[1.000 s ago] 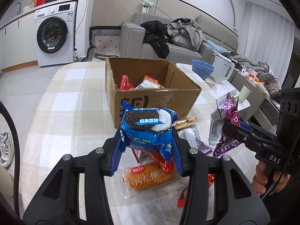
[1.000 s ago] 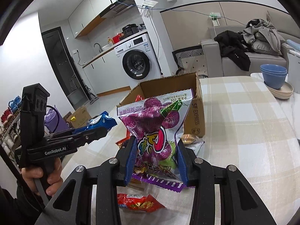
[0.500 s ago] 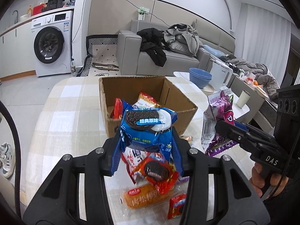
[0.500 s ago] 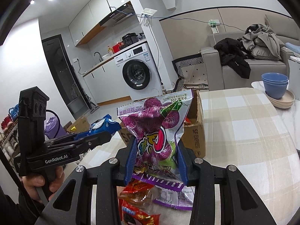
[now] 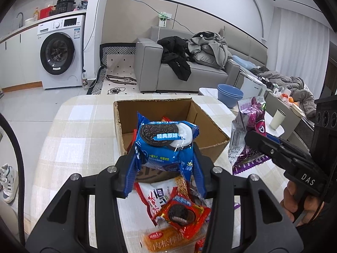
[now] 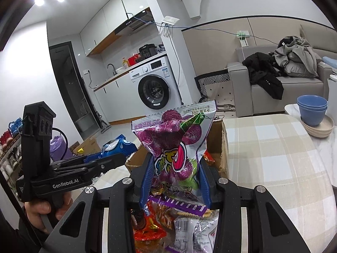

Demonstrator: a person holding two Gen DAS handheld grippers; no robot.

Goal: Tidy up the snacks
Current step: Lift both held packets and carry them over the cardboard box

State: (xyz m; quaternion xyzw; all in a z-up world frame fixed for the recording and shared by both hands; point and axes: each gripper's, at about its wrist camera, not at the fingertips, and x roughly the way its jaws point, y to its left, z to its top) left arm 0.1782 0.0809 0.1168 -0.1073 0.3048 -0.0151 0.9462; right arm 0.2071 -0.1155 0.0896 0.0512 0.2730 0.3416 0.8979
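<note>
A table spread with a beige-and-white checked cloth (image 5: pixel 69 130) fills the middle of the room, and on it stands an open brown cardboard box (image 5: pixel 210 124) with a couple of red packets just visible inside. The left gripper (image 5: pixel 164 166) holds its blue-padded fingers clamped on a blue cookie packet (image 5: pixel 166 141), lifted above the near edge of the box at about six o'clock from it. The right gripper (image 6: pixel 174 181) has its fingers pinched on a purple grape-printed candy bag (image 6: pixel 177 145), held upright off the cloth at roughly three o'clock of the box. Below both tools lies a loose heap of snacks: a red cookie wrapper (image 5: pixel 183 217), an orange bread-stick pack (image 5: pixel 166 240) and a white noodle packet (image 5: pixel 158 196). Stacked blue bowls (image 5: pixel 230 92) sit at the table's far right, near two o'clock. Beyond, a white front-loading washing machine (image 5: pixel 61 52) stands under a counter at ten o'clock, and a grey sofa (image 5: pixel 151 67) piled with dark and grey clothes (image 5: pixel 202 50) runs along the wall at twelve to one o'clock.
</note>
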